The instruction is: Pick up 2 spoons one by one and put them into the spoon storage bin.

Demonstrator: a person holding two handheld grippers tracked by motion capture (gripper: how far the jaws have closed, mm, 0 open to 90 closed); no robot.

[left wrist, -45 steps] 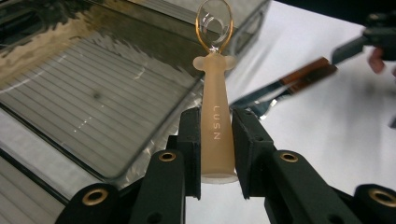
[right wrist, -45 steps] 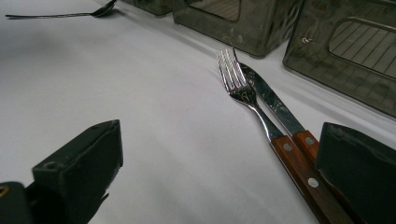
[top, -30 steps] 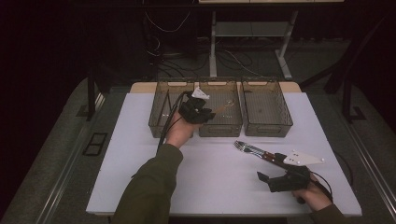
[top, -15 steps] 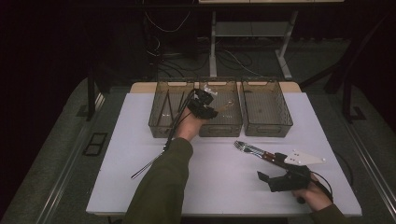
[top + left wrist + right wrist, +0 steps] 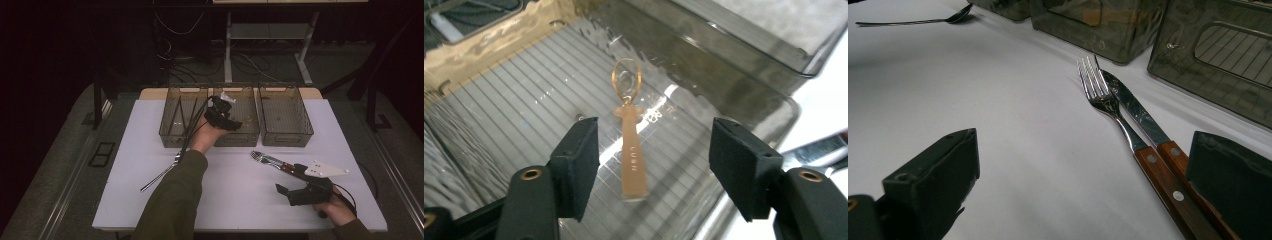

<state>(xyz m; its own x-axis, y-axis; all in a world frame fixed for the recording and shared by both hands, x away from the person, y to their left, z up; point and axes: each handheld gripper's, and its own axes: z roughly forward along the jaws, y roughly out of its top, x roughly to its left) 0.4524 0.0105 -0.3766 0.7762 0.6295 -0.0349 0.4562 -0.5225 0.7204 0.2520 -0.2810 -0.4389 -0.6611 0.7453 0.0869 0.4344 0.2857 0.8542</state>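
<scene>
Releasing: left gripper (image 5: pixel 651 165) jaws just opening, small copper-coloured flat metal utensil (image 5: pixel 630 142) dropping into middle smoked-plastic bin (image 5: pixel 248 131); right gripper (image 5: pixel 1083 200) idling open.

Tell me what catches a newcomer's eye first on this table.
Three smoky clear bins line the far edge of the white table; the left gripper hangs open over the middle one, where a small copper-coloured utensil lies loose. Nearer, a fork and knife with wooden handles lie by the right gripper.
</scene>
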